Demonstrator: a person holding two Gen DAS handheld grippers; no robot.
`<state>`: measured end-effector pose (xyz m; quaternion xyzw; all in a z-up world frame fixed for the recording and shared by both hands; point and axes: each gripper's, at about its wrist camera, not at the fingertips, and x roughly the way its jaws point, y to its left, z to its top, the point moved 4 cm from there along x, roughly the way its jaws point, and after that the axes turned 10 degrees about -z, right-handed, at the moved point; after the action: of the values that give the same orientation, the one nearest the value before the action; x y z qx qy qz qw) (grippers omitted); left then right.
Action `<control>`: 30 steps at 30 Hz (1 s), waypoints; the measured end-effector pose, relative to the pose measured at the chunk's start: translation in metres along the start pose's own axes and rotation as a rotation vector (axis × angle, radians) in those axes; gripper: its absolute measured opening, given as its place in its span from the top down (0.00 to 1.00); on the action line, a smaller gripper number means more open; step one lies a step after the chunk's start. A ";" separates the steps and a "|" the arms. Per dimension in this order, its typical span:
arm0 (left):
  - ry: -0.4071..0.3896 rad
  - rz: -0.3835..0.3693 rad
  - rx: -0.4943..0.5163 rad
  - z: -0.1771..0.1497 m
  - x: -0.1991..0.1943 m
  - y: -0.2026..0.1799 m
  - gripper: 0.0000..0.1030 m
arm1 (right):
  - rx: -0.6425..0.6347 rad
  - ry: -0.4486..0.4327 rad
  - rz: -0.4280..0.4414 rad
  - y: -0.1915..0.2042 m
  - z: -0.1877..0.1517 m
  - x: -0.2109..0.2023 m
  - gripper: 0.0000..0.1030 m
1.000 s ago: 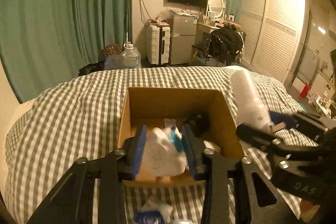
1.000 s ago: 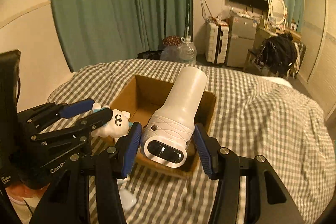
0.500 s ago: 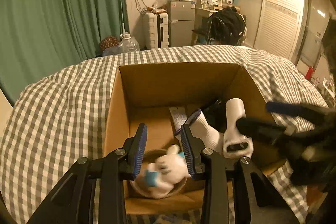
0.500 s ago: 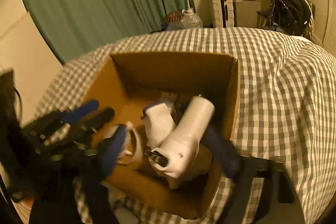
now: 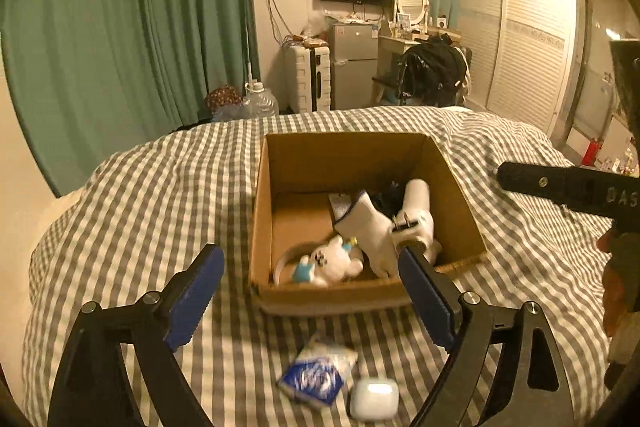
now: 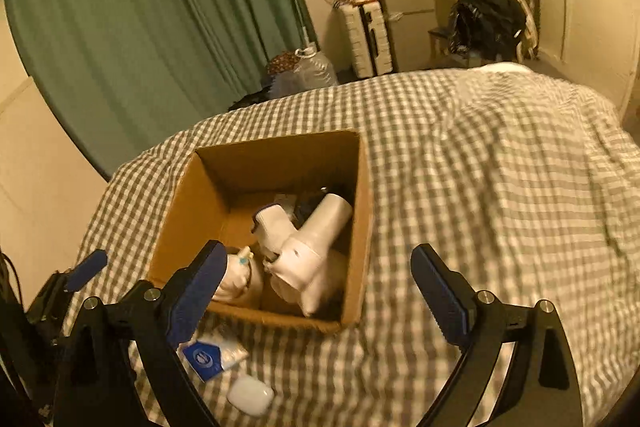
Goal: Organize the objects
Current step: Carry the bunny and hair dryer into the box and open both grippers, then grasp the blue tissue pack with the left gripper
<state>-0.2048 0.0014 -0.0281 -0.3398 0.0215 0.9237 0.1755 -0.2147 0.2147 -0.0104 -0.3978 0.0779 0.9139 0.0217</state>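
Though jaws apart, toy (image 5: 328, 261) beyond, boxed.

Left gripper (image 5: 310, 287) spread wide, cardboard box (image 5: 258, 219) holding plush toy (image 5: 330, 261) — packet (image 5: 316, 375), white case (image 5: 374, 397) on bedspread (image 5: 140, 207)

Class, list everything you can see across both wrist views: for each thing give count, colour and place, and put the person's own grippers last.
cardboard box: 1, brown, open, on the bed
plush toy: 1, white with blue, inside the box, near corner
sock: 1, white with dark cuff, inside the box
cylindrical device: 1, white, lying tilted inside the box
sachet: 1, blue and white, on the bed in front of the box
earbud case: 1, white, on the bed beside the sachet
bedcover: 1, grey-white check
curtains: green, back wall
left gripper: 1, black with blue pads, open, empty
right gripper: 1, same, open, empty
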 end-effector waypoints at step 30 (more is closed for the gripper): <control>0.217 0.007 -0.092 -0.100 0.035 0.012 0.11 | -0.196 0.056 -0.031 0.033 -0.092 0.005 0.07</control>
<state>-0.1720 -0.0150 -0.1279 -0.4452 -0.0007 0.8823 0.1531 -0.1553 0.1675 -0.0716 -0.4244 -0.0172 0.9053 -0.0054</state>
